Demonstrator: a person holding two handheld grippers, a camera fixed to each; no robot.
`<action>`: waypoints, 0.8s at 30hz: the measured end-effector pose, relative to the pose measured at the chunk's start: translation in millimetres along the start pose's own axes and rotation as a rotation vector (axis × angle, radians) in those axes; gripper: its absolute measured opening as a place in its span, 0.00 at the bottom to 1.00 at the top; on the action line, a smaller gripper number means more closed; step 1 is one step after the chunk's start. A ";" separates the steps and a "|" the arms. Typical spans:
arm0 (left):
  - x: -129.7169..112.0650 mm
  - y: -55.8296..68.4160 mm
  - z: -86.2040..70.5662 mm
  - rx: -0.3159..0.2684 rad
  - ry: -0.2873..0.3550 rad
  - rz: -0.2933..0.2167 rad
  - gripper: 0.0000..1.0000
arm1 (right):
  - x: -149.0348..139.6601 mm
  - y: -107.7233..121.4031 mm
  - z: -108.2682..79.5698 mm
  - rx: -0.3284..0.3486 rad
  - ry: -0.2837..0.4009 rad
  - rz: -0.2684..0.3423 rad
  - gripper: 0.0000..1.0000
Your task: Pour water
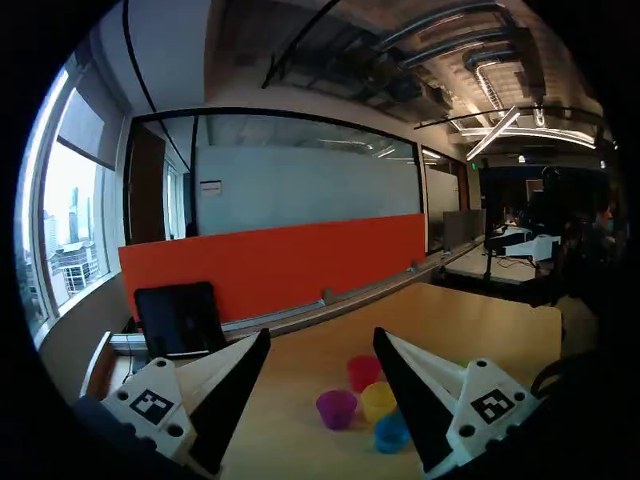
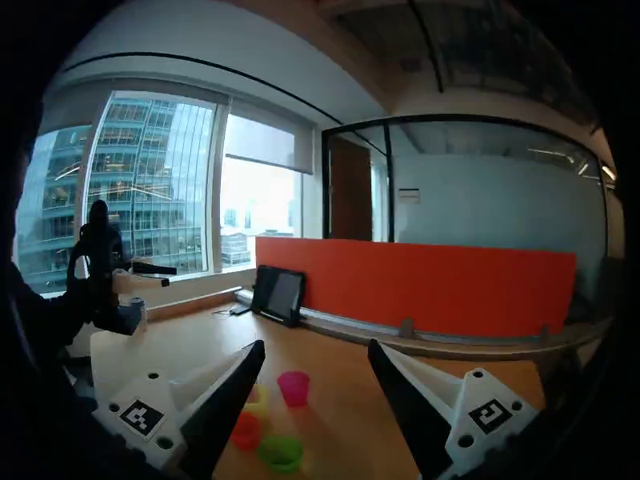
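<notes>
On the surface, low between the fingers in the left gripper view: a purple cup [image 1: 336,408], a pink cup [image 1: 364,370], a yellow cup [image 1: 378,398] and a blue cup [image 1: 392,432] are set upright and close together on the pale wooden surface [image 1: 480,320]. They are well in from its edges, presumably so that each can be reached from above. Whether they touch cannot be told.
Cluster, right gripper view: a green cup [image 2: 280,452] and a red cup [image 2: 246,430] are seen nearest, with the pink cup behind them. A yellowish one is half hidden by a finger.
Grip, left: the left hand-held gripper [image 1: 320,331] is spread wide and nothing is held. It is raised above the surface and aimed over the cluster.
Grip, right: the right hand-held gripper [image 2: 314,342] is likewise spread wide and empty, and is held above the cluster and short of it.
Water vessel: none is identified. A small pale object [image 2: 134,310] beside a dark hand-held device [image 2: 100,256] at the far left of the right gripper view is too small to be named.
Backdrop: an orange partition [image 1: 272,264] is fixed along the far side of the surface. A dark screen [image 1: 178,320] is propped near it, out of the working area.
Stage, as judged: pouring is not yet begun, and a vessel must first be taken up.
Risk, as judged: light cups packed this close are easily toppled by a wide-spread finger.
</notes>
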State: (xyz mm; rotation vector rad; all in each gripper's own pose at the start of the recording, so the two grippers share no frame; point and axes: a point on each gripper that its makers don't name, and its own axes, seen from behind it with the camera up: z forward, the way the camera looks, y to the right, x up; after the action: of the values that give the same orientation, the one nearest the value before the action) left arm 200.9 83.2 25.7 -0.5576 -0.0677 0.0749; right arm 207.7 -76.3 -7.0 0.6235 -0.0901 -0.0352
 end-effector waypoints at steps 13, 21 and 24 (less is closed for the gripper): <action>-21.5 27.0 2.5 -0.128 -0.060 0.019 0.96 | -20.3 -23.9 -0.5 0.135 -0.088 -0.049 1.00; -43.6 41.8 4.1 -0.183 -0.126 0.046 0.96 | -39.1 -33.7 -0.7 0.190 -0.158 -0.049 1.00; -51.7 44.8 4.6 -0.195 -0.145 0.049 0.96 | -46.8 -36.9 -1.3 0.209 -0.182 -0.062 1.00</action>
State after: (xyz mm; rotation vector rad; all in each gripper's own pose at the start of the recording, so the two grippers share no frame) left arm 146.7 118.9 3.5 -0.7484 -0.2046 0.1577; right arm 161.0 -102.6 -33.1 0.8314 -0.2533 -0.1437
